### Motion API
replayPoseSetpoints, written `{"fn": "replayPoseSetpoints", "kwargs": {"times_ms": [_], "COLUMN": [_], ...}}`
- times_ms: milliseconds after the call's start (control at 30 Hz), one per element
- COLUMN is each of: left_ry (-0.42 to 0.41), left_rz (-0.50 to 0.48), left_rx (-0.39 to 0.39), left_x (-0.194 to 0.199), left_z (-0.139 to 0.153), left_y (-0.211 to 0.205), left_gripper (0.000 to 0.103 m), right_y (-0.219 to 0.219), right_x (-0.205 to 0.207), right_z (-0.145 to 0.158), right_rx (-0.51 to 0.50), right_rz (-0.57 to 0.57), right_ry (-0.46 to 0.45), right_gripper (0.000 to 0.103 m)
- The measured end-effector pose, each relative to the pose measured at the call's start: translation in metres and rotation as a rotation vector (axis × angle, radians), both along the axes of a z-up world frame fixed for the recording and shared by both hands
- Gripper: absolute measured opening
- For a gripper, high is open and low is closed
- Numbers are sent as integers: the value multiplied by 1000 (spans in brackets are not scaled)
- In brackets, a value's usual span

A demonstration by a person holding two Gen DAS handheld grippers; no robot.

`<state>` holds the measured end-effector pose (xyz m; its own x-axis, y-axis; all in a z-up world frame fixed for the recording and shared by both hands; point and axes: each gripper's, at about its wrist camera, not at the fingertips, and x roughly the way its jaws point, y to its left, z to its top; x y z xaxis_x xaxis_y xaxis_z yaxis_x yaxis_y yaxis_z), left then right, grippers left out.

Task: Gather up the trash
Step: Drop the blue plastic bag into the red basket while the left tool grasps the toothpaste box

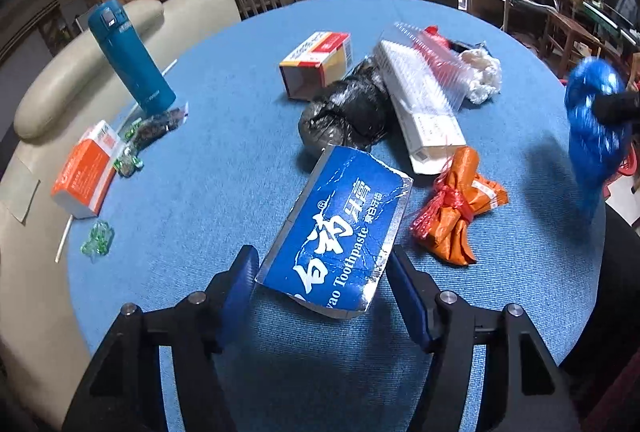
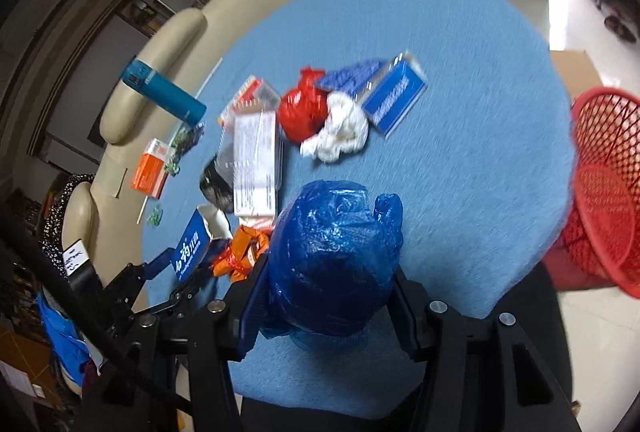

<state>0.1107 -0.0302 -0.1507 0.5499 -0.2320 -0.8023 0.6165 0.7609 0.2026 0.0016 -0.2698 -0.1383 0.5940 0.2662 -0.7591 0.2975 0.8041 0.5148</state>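
My left gripper (image 1: pixel 322 272) is shut on a blue toothpaste box (image 1: pixel 340 228), held above the round blue table (image 1: pixel 224 135); the box also shows in the right wrist view (image 2: pixel 192 246). My right gripper (image 2: pixel 326 306) is shut on a crumpled blue plastic bag (image 2: pixel 336 256), seen at the right edge of the left wrist view (image 1: pixel 596 127). Trash on the table: a black bag (image 1: pixel 344 111), a long white box (image 1: pixel 420 103), an orange wrapper bundle (image 1: pixel 456 207), a white tissue wad (image 1: pixel 484 75), a red bag (image 2: pixel 300 111), an open carton (image 1: pixel 316 63).
A red mesh basket (image 2: pixel 604 183) stands off the table's right edge. A teal flask (image 1: pixel 132 55), an orange box (image 1: pixel 86 167) and green wrappers (image 1: pixel 98 244) sit at the table's left. A second blue box (image 2: pixel 396 93) lies at the far side. A beige sofa (image 1: pixel 32 135) borders the left.
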Motion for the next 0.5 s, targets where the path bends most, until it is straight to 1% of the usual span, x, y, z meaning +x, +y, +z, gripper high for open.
{"fn": "replayPoseSetpoints", "kwargs": {"times_ms": [100, 167, 233, 300, 367, 433, 500], "left_ry": [-14, -35, -63, -111, -135, -126, -100], "left_rz": [19, 29, 7, -51, -100, -158, -198], "left_rx": [-44, -87, -126, -143, -148, -178, -199], "left_x": [-9, -17, -29, -43, -51, -60, -67], "left_z": [16, 36, 59, 85, 101, 115, 121], "left_y": [6, 12, 9, -8, -31, -63, -94], "left_gripper": [67, 67, 67, 67, 67, 67, 67], "right_y": [-8, -18, -29, -43, -63, -86, -103], "right_x": [-12, -25, -40, -57, -77, -98, -117], "right_z": [14, 26, 42, 56, 69, 80, 87], "right_rx": [-47, -76, -130, -178, -209, -252, -295], "right_rz": [-19, -35, -59, -98, -154, -225, -277], "right_ry": [-53, -98, -161, -218, -267, -309, -334], "right_gripper": [57, 57, 57, 57, 57, 57, 57]}}
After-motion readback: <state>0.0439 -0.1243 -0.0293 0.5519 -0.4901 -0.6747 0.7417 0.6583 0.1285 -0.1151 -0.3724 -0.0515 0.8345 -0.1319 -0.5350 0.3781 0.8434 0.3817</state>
